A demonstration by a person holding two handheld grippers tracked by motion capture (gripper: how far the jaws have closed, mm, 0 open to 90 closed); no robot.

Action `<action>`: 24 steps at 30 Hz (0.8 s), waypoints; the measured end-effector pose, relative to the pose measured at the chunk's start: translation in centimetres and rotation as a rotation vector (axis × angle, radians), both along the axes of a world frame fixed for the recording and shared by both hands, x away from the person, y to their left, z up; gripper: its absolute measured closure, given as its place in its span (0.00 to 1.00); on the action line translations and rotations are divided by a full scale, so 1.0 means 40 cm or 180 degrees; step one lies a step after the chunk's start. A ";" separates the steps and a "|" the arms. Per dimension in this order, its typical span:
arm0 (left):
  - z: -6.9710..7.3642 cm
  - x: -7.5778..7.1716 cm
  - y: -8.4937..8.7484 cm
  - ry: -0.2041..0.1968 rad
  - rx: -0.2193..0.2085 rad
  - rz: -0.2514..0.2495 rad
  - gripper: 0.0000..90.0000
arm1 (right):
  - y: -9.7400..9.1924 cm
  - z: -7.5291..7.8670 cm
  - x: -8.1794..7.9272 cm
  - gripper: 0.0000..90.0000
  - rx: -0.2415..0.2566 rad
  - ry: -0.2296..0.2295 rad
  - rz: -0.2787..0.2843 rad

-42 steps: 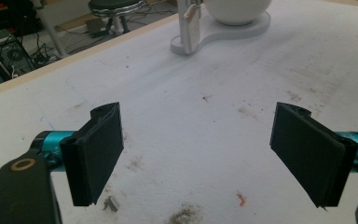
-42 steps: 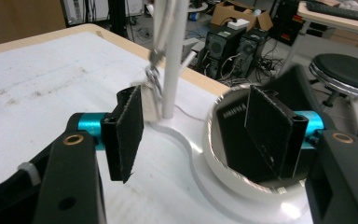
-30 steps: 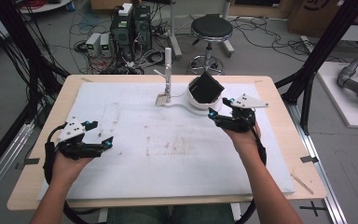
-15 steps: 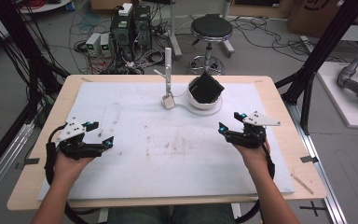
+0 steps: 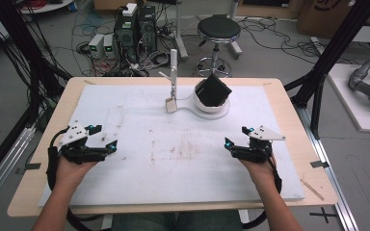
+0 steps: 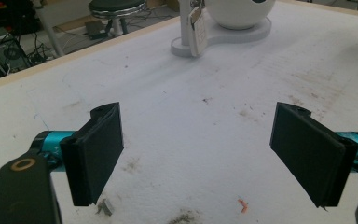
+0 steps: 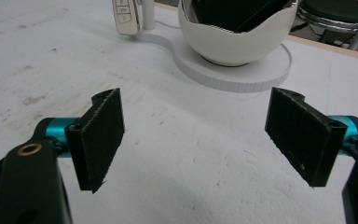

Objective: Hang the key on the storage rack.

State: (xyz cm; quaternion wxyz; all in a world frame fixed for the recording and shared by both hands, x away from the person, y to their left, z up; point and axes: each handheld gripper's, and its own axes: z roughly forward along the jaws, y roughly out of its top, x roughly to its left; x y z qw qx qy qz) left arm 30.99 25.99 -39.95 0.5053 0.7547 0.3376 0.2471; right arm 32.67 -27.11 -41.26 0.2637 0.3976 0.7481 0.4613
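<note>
While the black wallet [image 5: 214,89] sits in the bowl [image 5: 211,107], both tools gape empty.

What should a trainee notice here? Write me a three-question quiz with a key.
1. What lies in the white bowl?
A) a black object
B) a red ball
C) nothing
2. True or false: the right tool is shut on the key fob.
3. Fill in: the key fob hangs from the white ____ that stands beside the bowl.

Key:
1. A.
2. False. The right tool's jaws have just been opening, with nothing between them, and the fob hangs well away from them.
3. post.
</note>
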 end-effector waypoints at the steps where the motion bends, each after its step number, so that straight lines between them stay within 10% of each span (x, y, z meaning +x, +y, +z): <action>1: 0.000 0.000 -0.001 0.0003 0.0000 0.0000 0.19 | -0.001 0.000 0.000 0.22 -0.0028 0.0001 -0.0011; 24: -0.007 -0.002 -0.013 0.0055 0.0100 -0.0057 0.19 | -0.029 -0.014 0.021 0.22 0.0026 0.0102 -0.0135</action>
